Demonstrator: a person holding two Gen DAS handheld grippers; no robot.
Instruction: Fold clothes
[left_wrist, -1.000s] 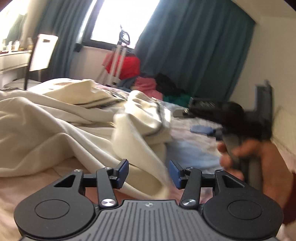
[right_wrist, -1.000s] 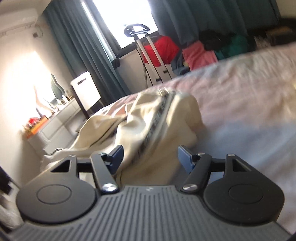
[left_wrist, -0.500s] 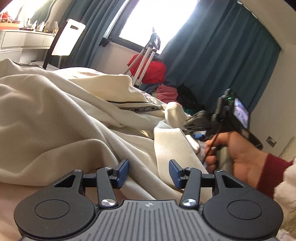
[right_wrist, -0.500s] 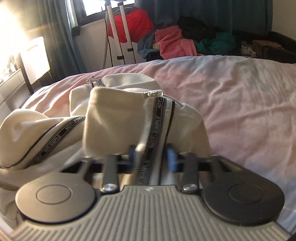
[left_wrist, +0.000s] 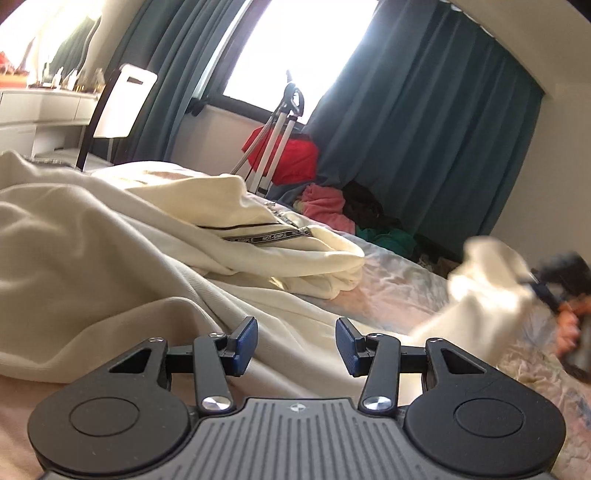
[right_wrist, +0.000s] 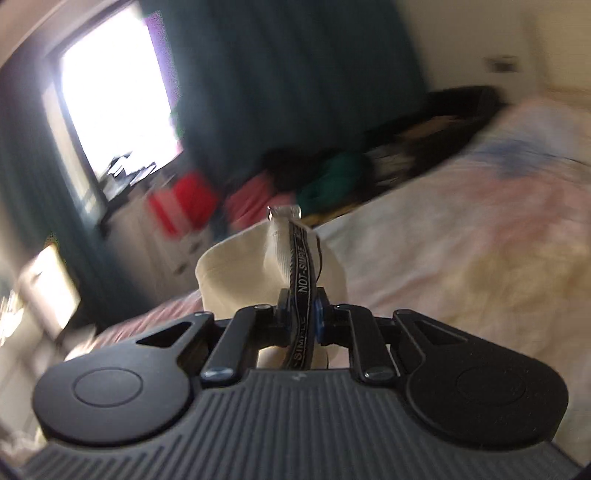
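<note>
The right gripper is clamping down on the cream garment right at its black lettered tape, pinching a firm edge, probably so the cloth can be drawn out straight for folding. That corner is lifting clear of the bed, though motion blur is making it hard to say how high. The left gripper is sitting low with its jaws apart and nothing between them, hovering over the spread fabric, seemingly waiting for a second hold. Most of the garment is lying rumpled across the bed, a second taped section resting beyond. Clothes are piling by the curtains.
</note>
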